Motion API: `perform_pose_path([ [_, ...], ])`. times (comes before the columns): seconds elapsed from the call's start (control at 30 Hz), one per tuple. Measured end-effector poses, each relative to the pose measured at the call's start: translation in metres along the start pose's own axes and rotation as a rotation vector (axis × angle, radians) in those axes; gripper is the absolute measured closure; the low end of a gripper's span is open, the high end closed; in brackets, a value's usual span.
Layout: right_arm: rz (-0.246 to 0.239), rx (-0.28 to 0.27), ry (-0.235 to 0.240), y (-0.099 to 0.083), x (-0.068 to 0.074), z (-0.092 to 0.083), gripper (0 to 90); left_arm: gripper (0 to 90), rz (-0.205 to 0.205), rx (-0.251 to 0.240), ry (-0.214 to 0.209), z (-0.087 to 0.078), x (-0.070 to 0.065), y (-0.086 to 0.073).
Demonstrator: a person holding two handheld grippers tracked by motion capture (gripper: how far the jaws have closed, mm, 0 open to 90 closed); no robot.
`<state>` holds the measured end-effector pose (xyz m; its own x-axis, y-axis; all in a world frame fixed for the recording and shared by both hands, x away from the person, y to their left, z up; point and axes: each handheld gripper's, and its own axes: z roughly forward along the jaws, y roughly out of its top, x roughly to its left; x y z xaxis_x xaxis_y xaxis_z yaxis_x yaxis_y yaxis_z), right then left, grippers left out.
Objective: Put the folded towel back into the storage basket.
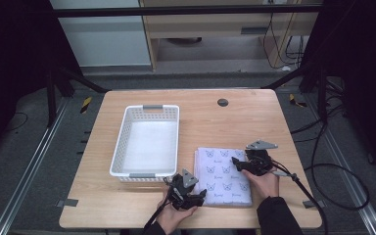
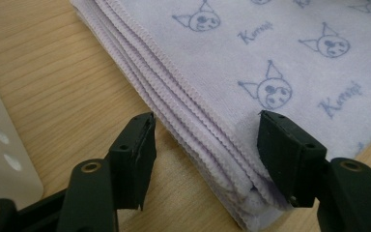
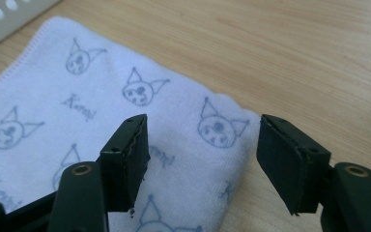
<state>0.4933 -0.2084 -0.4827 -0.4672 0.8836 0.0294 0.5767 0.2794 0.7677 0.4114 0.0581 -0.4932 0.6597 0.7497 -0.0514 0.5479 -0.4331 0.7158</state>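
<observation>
A folded lilac towel (image 1: 223,176) printed with small cartoon faces lies flat on the wooden table (image 1: 225,122), to the right of a white basket (image 1: 127,122). My left gripper (image 1: 199,196) is at the towel's near left corner. In the left gripper view its jaws (image 2: 205,140) stand open astride the stacked edges of the towel (image 2: 270,58), one jaw over bare wood and the other over the cloth. My right gripper (image 1: 237,164) is at the far right corner. Seen in the right gripper view, it (image 3: 203,145) is open with the folded corner of the towel (image 3: 77,106) between its jaws.
The white perforated basket (image 2: 0,164) holds nothing and stands just left of the towel; its wall (image 3: 9,14) also shows at the top left of the right gripper view. A dark round grommet (image 1: 223,102) sits in the table's far edge. Cables trail off the right side.
</observation>
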Motion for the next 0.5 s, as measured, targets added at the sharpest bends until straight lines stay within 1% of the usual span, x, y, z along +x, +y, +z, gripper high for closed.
perform_pose_path([
  [0.03,-0.001,0.012,-0.002,-0.0007,0.0005,0.0012,35.7,37.8,0.003,0.002,0.0,0.0003,0.0,0.0001],
  [0.07,0.001,0.021,0.003,-0.0013,0.0011,0.0026,35.7,37.7,-0.003,0.007,-0.001,0.0013,0.0001,0.0002],
  [0.1,0.001,0.021,0.003,-0.0013,0.0011,0.0026,35.7,37.7,-0.003,0.007,-0.001,0.0013,0.0001,0.0002],
  [0.17,-0.002,0.025,-0.002,-0.0022,0.0013,0.0043,36.0,37.7,-0.015,0.015,-0.004,0.0017,0.001,0.0005],
  [0.2,-0.002,0.036,-0.003,-0.0032,0.0018,0.0062,36.1,37.7,-0.02,0.016,-0.005,0.0019,0.0006,0.0004],
  [0.33,0.006,0.051,-0.001,-0.004,0.0017,0.009,36.3,37.8,-0.013,0.013,0.008,0.0027,-0.0021,0.0001],
  [0.4,0.008,0.054,-0.001,-0.004,0.0017,0.0094,36.5,37.8,-0.018,0.015,0.007,0.0029,-0.0022,0.0002],
  [0.43,0.009,0.056,-0.001,-0.0041,0.0016,0.0098,36.7,37.8,-0.026,0.015,0.002,0.0034,-0.0018,0.0002],
  [0.47,0.016,0.061,-0.001,-0.0046,0.0022,0.0107,37.2,37.8,-0.039,0.026,-0.013,0.0039,0.0005,0.0007],
  [0.5,0.016,0.061,-0.001,-0.0046,0.0022,0.0107,37.2,37.8,-0.039,0.026,-0.013,0.0039,0.0005,0.0007],
])
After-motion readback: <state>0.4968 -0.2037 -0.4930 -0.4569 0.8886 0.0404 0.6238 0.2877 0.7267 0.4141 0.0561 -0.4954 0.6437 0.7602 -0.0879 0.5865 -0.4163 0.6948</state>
